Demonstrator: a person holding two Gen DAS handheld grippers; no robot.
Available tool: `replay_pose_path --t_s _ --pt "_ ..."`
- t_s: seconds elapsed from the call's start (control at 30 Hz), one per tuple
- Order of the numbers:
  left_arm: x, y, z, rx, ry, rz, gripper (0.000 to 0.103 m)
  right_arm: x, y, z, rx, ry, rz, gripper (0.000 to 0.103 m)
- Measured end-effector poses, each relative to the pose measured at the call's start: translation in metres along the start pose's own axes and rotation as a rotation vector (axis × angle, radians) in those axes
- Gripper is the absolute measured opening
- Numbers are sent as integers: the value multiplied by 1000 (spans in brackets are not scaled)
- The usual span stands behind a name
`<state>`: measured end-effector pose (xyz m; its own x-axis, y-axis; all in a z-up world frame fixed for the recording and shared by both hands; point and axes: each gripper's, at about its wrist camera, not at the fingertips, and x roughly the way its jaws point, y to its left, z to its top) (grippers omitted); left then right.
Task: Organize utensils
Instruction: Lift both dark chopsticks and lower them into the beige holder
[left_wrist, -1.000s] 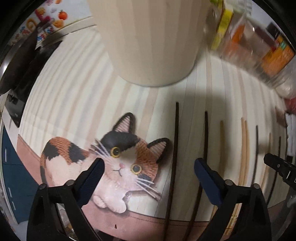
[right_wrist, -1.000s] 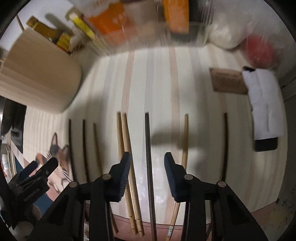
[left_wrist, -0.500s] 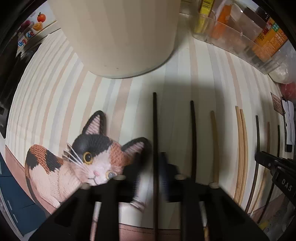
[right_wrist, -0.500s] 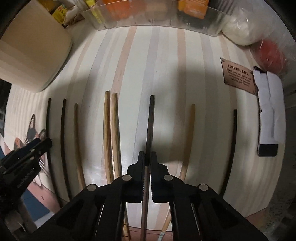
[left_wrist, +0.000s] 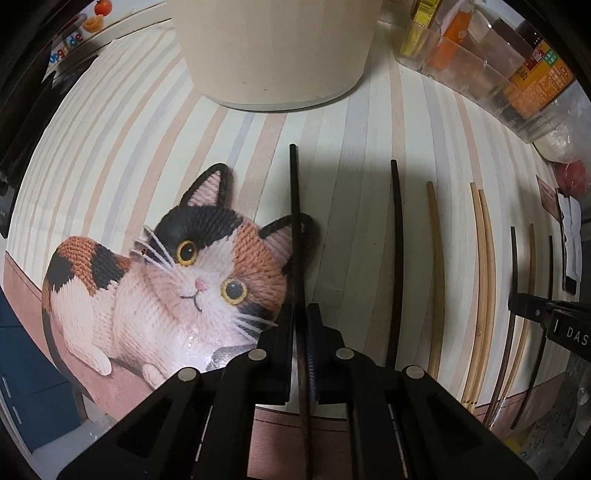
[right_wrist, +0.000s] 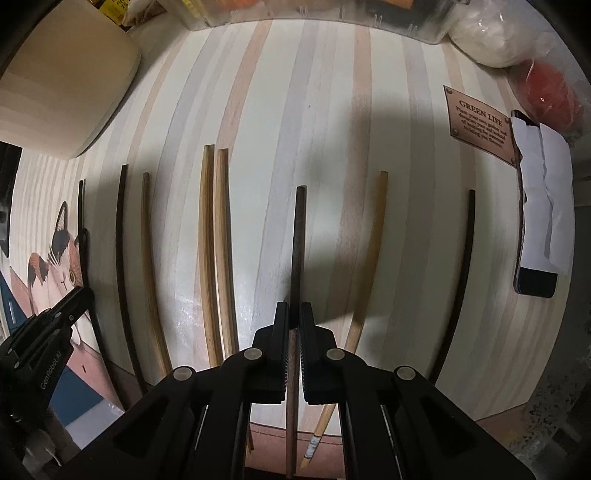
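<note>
Several chopsticks lie side by side on a striped mat (right_wrist: 332, 129). My left gripper (left_wrist: 300, 314) is shut on a black chopstick (left_wrist: 295, 206), the leftmost one, beside the printed cat (left_wrist: 177, 280). My right gripper (right_wrist: 294, 314) is shut on a dark brown chopstick (right_wrist: 297, 236) in the middle of the row. A pair of light wooden chopsticks (right_wrist: 214, 240) lies left of it, a single tan one (right_wrist: 373, 240) and a black one (right_wrist: 463, 266) to its right. Another black chopstick (left_wrist: 397, 236) and a tan one (left_wrist: 436, 266) lie right of the left gripper.
A cream round container (left_wrist: 273, 48) stands at the back left, also in the right wrist view (right_wrist: 62, 81). A clear bin of packets (left_wrist: 491, 66) lines the back. A white-wrapped dark object (right_wrist: 539, 206), a brown label (right_wrist: 480, 122) and a red bagged item (right_wrist: 546, 92) lie at right.
Both grippers were open a second ago and have closed, the left on the black chopstick and the right on the dark brown one. The left gripper shifted right onto its chopstick.
</note>
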<state>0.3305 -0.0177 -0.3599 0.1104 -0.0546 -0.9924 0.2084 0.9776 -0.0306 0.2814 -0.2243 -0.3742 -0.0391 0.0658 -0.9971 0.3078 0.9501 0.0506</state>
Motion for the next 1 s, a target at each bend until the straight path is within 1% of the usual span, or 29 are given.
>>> replay_pose_path --t_s 0.03,0.1,0.13,0.2,0.27,0.37,0.47,0.53,0.63,0.73,0.8,0.9,1.0 --pt "0 -4 2 -1 0 -2 7 0 -1 1 3 4 3 6" --pt "-2 6 -4 -3 1 -9 7 0 -2 1 7 9 6 6" --pt "-1 4 -2 -3 3 -10 7 3 4 12 10 10 7 6" --pt "-1 8 -6 -4 6 -11 7 0 2 10 10 10 5 6" --pt "-1 6 -1 0 7 -10 7 -2 -6 8 6 12 2 6" --pt "-1 6 -2 1 7 -8 8 6 5 15 5 16 -4 6" --pt "2 10 -1 3 13 -9 8 6 7 15 3 20 -9 6" --pt "3 5 2 17 17 5 8 8 12 17 -6 23 -22 6" --pt "2 -3 5 49 12 29 6 9 23 16 -48 24 -69 6" --pt "2 -6 6 52 15 29 4 8 30 12 -59 -9 -92 5" --pt "-2 -5 5 54 3 26 3 7 29 6 -40 -42 -73 5" --pt "-20 -4 2 50 -34 7 3 -1 22 -2 20 -74 6 5" --pt "-37 -1 0 41 -72 -8 3 -14 24 -9 24 -131 30 5"
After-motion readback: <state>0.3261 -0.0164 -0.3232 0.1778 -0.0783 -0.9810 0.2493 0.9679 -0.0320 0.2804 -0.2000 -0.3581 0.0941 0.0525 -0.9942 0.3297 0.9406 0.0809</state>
